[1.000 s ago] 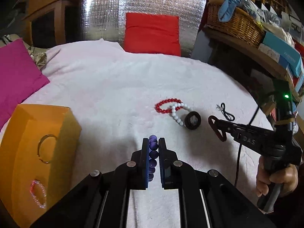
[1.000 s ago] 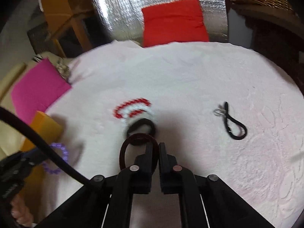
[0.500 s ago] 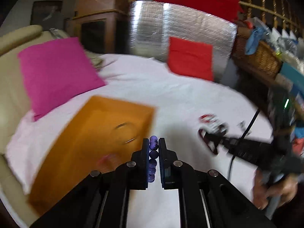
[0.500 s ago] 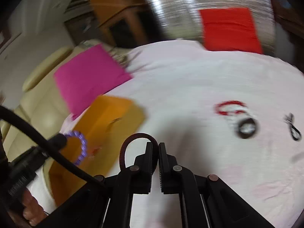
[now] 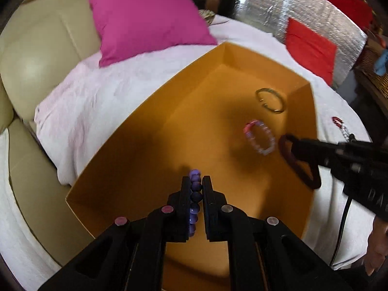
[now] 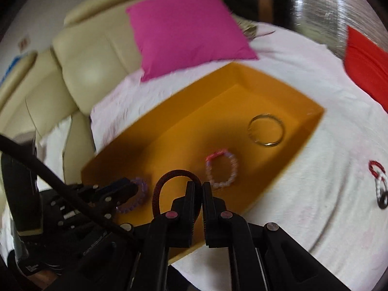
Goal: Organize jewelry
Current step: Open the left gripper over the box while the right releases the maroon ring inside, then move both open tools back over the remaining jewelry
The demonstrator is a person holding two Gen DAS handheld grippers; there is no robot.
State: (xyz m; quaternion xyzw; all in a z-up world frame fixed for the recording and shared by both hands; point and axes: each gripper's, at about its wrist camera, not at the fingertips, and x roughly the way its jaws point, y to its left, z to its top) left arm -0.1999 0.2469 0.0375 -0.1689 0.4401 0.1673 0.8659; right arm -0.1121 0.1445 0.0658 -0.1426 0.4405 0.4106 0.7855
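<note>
My left gripper (image 5: 196,181) is shut on a purple bead bracelet (image 5: 195,195) and holds it above the open orange box (image 5: 198,111). My right gripper (image 6: 201,186) is shut on a dark red hair tie (image 6: 167,184) over the box's near right edge (image 6: 278,181). In the left wrist view the right gripper (image 5: 294,145) and its hair tie (image 5: 299,167) hang over the box's right wall. A gold bangle (image 5: 270,100) and a pink bead bracelet (image 5: 260,137) lie inside the box.
A red and a white bead bracelet with a black ring (image 6: 379,184) lie on the white cover to the right. A magenta pillow (image 5: 145,17) lies behind the box, a red cushion (image 5: 310,48) at the back right, a beige sofa (image 5: 36,55) to the left.
Both grippers have swung left from the bracelets on the cover to above the orange box, each still holding its item.
</note>
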